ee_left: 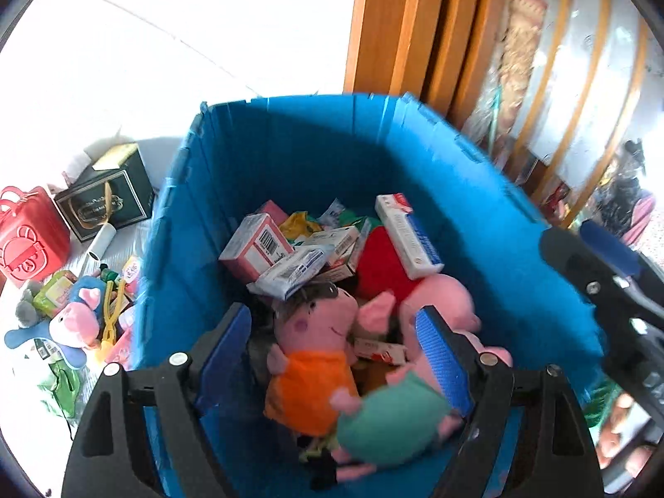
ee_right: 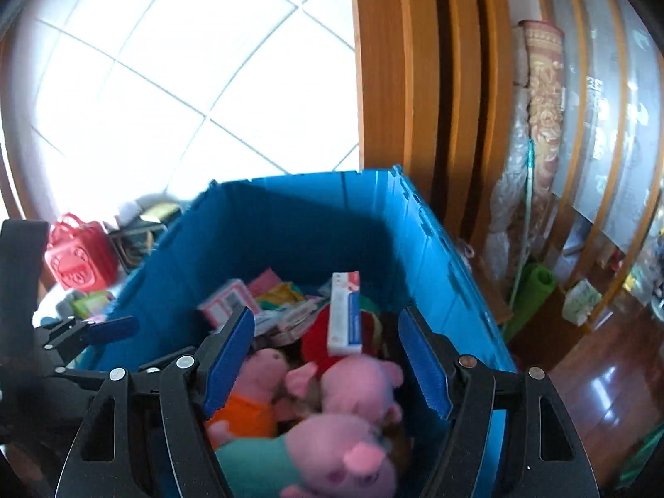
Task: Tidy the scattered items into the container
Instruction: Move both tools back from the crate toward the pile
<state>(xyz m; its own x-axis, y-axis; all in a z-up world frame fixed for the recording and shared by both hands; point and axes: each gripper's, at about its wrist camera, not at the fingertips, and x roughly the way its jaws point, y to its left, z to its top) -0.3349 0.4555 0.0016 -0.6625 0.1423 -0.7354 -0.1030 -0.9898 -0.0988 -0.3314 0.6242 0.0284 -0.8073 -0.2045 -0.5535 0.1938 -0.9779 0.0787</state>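
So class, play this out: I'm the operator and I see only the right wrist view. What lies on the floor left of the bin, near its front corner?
Observer: A pink-and-blue plush, outside the bin.
Operator: Anything beside it?
Observer: A yellow toy, on the side of the plush nearer the bin.
Operator: Is the left gripper free?
Observer: Yes, the left gripper is open over the bin, holding nothing.
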